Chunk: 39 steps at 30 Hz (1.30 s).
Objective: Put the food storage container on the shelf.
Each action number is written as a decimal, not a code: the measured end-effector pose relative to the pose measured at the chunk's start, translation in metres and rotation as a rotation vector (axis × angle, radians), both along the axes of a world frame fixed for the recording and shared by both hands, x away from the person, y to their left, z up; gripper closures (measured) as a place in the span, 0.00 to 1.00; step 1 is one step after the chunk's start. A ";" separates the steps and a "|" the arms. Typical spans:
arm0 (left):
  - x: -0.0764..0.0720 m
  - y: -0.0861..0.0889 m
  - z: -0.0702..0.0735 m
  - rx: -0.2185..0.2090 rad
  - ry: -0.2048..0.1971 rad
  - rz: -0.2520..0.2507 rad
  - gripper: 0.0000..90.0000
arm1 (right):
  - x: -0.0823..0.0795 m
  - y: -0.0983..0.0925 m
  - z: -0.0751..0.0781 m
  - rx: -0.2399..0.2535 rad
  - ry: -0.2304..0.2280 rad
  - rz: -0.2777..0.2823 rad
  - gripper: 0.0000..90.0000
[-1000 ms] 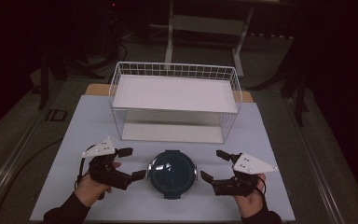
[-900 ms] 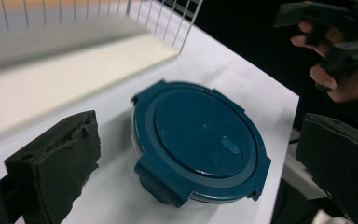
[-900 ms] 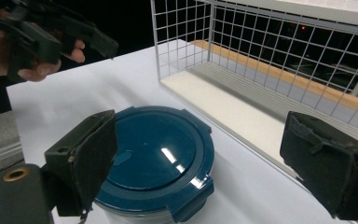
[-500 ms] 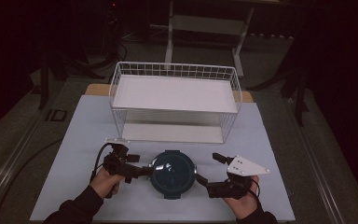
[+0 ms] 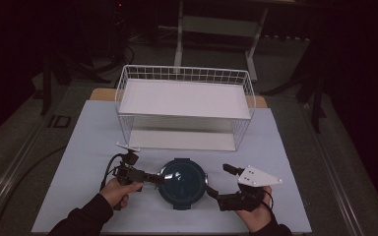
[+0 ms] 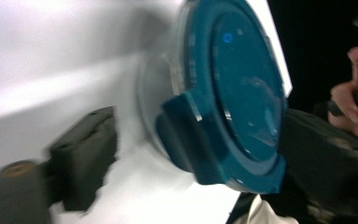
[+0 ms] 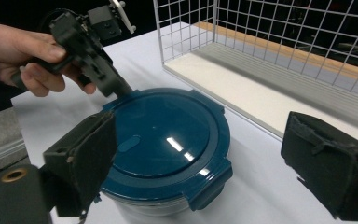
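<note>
A round clear container with a dark teal lid point(image 5: 182, 183) stands at the table's front middle. My left gripper point(image 5: 157, 178) points right, its tips at the lid's left rim. In the left gripper view its jaws point(image 6: 200, 140) straddle a lid clip point(image 6: 191, 135); they have just been closing, but the left pad point(image 6: 86, 156) still stands apart from the clip, so the gripper is open. My right gripper point(image 5: 220, 180) sits at the container's right side, wide open. In its own view the pads point(image 7: 86, 158) flank the lid point(image 7: 168, 135) without pressing it, and the left gripper point(image 7: 114, 84) touches the far rim.
A white wire basket shelf point(image 5: 184, 73) stands behind the container at the table's middle, its mesh wall point(image 7: 261, 46) close beyond the lid. The pale table mat point(image 5: 88, 142) has bare room left and right. Dark floor and stands surround the table.
My left gripper has dropped and slid right to the lid's left rim, rolling so its grey plate shows edge-on. The right gripper has barely moved. The container has stayed put.
</note>
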<state>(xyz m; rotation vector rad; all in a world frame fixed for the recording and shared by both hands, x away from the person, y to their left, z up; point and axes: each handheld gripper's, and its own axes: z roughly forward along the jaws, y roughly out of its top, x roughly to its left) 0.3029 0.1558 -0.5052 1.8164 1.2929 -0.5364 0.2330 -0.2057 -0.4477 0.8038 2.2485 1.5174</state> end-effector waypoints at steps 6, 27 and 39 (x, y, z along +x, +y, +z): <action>0.003 0.008 -0.007 -0.059 0.055 0.038 0.41 | 0.001 -0.002 0.000 -0.011 -0.007 -0.002 0.14; 0.008 0.008 -0.026 -0.178 0.156 -0.012 0.59 | 0.004 -0.003 -0.006 -0.015 0.046 -0.009 0.16; -0.003 0.003 -0.013 -0.128 0.044 -0.036 0.61 | 0.027 -0.013 -0.028 0.122 0.360 -0.020 0.26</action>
